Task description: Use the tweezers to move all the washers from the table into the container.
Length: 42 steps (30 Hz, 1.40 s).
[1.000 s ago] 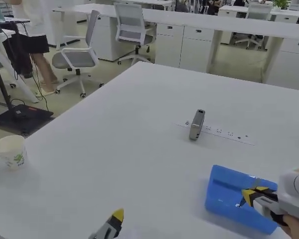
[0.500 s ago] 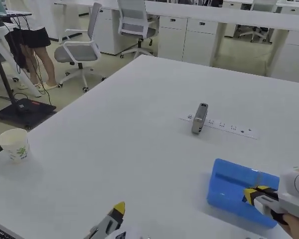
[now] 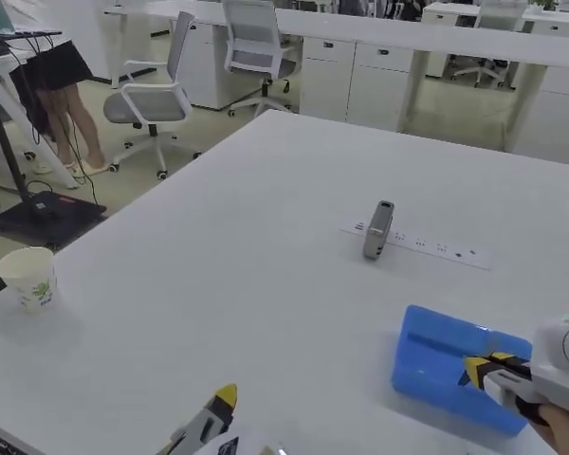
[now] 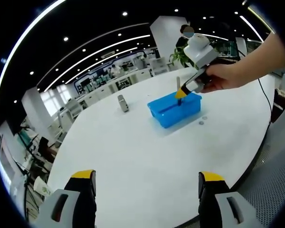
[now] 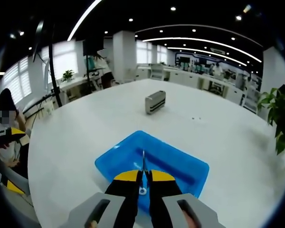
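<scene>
Head view: right gripper at 4 o'clock, over the blue container on the tabletop. Left gripper view: left gripper jaws released, empty; washers lie just beside the container, 1 o'clock. Right gripper view: jaws clenched on tweezers, tips over the container.

Blue open-topped container on bench; thin metal tweezers tip-down into it; two tiny washers just beside.

No legible txt — cup print & strip marks too small
</scene>
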### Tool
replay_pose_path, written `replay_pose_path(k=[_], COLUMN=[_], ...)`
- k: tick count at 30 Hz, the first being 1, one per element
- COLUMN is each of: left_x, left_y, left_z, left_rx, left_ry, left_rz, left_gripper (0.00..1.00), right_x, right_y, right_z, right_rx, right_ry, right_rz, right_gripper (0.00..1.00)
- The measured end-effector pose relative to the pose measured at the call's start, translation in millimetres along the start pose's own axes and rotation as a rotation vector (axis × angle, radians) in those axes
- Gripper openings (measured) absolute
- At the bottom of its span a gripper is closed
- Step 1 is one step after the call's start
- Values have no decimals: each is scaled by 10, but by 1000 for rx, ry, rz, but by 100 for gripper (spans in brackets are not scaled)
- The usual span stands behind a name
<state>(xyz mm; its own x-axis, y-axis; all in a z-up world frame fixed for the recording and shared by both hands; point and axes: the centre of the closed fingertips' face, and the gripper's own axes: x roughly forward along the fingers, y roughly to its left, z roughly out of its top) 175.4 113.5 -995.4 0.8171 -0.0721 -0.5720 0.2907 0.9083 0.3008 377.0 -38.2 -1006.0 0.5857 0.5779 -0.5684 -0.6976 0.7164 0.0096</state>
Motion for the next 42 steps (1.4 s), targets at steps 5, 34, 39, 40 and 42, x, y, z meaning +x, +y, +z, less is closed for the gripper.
replay_pose_path(k=[5, 34, 39, 40, 42], left_x=[-4, -25, -24, -24, -24], left_y=[-4, -37, -31, -30, -32], left_z=[6, 19, 18, 14, 15], left_rx=[2, 7, 7, 8, 9], left_ry=[-2, -12, -12, -10, -11], left_rz=[-1, -2, 0, -1, -1], left_gripper=[91, 91, 91, 91, 91], right_x=[-96, -705, -706, -704, -694], right_y=[15, 224, 215, 219, 229], right_z=[104, 343, 219, 183, 115], right_rx=[-2, 9, 29, 34, 38], right_ry=[-25, -163, -150, -147, -137], right_rz=[-7, 8, 16, 20, 24], right_gripper=[3, 3, 3, 3, 3])
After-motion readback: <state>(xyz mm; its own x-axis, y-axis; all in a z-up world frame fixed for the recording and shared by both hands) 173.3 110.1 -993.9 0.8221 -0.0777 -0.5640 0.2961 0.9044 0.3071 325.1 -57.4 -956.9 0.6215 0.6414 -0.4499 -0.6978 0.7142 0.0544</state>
